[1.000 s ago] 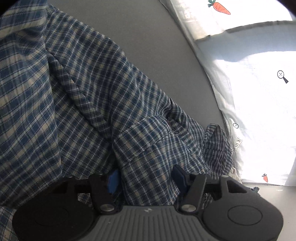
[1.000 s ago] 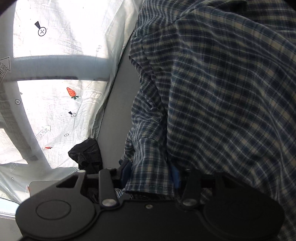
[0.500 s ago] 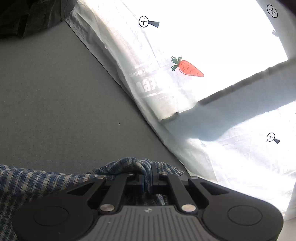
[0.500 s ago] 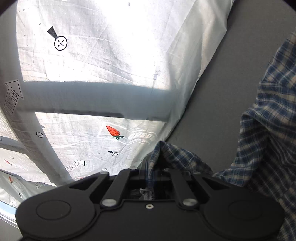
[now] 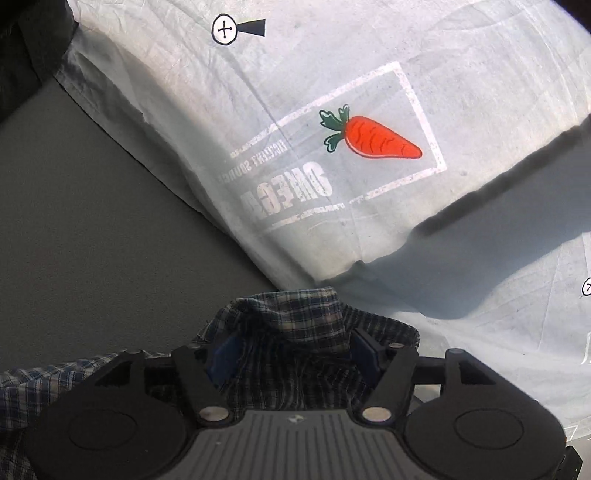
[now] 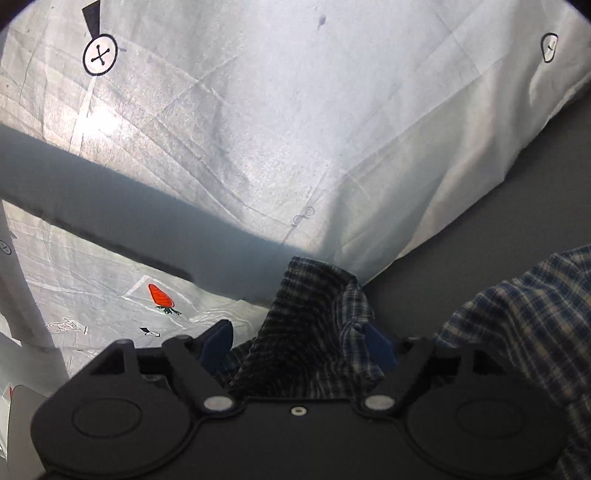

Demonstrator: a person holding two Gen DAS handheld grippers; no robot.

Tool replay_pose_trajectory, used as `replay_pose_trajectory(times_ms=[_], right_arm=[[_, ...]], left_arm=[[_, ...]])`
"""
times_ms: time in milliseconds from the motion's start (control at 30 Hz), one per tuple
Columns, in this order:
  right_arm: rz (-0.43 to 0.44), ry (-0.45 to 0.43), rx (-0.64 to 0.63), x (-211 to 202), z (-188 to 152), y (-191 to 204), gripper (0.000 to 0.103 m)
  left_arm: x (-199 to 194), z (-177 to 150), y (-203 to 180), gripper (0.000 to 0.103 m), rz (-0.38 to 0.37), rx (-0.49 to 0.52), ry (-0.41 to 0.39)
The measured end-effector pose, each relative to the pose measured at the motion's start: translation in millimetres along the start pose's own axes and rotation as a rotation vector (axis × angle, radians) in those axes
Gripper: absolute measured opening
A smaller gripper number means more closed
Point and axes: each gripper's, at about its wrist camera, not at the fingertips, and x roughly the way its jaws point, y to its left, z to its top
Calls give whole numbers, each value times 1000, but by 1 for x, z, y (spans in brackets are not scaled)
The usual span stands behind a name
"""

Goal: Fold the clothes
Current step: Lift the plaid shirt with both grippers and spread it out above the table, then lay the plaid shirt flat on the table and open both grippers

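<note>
Left fingers: spread apart on the left gripper, blue pads facing each other with a bunched fold of the plaid shirt lying loose in the gap; the pads do not press the cloth.
Right fingers: likewise parted on the right gripper, blue pads set wide, a peaked fold of the plaid shirt standing up between them without being pinched.
Shirt, left view: the fold rises ahead of the fingertips and drapes back over the gripper body; more of the blue-and-cream check trails off to the lower left, lying on the grey surface.
Shirt, right view: besides the fold between the fingers, a larger spread of the same check fills the lower right, resting on the grey surface just beside the gripper.
White sheet: the printed white sheet lies beyond the shirt in both views, its edge running diagonally across the grey surface; the shirt fold overlaps that edge.
Prints: an orange carrot inside a white frame with mirrored lettering, and a circled cross marker further off; the right view shows a smaller carrot to the left of the fingers.
Light: a broad band of shadow crosses the sheet in each view.
Dark cloth: a dark bundle sits in the far upper left corner of the left view, too dim to identify.
</note>
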Motion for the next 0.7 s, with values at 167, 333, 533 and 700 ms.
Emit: replay_pose_trajectory(times_ms=[167, 333, 533, 700], right_arm=[[-190, -59, -262, -93, -29, 11, 96], [-414, -129, -462, -197, -78, -5, 99], [-597, -151, -410, -272, -121, -48, 99], [-749, -170, -364, -335, -157, -84, 99]], left_arm=[[-70, -41, -13, 85, 84, 205, -49], [-124, -122, -17, 93, 181, 464, 44], [-167, -218, 20, 93, 311, 486, 211], [-189, -262, 39, 96, 353, 496, 254]])
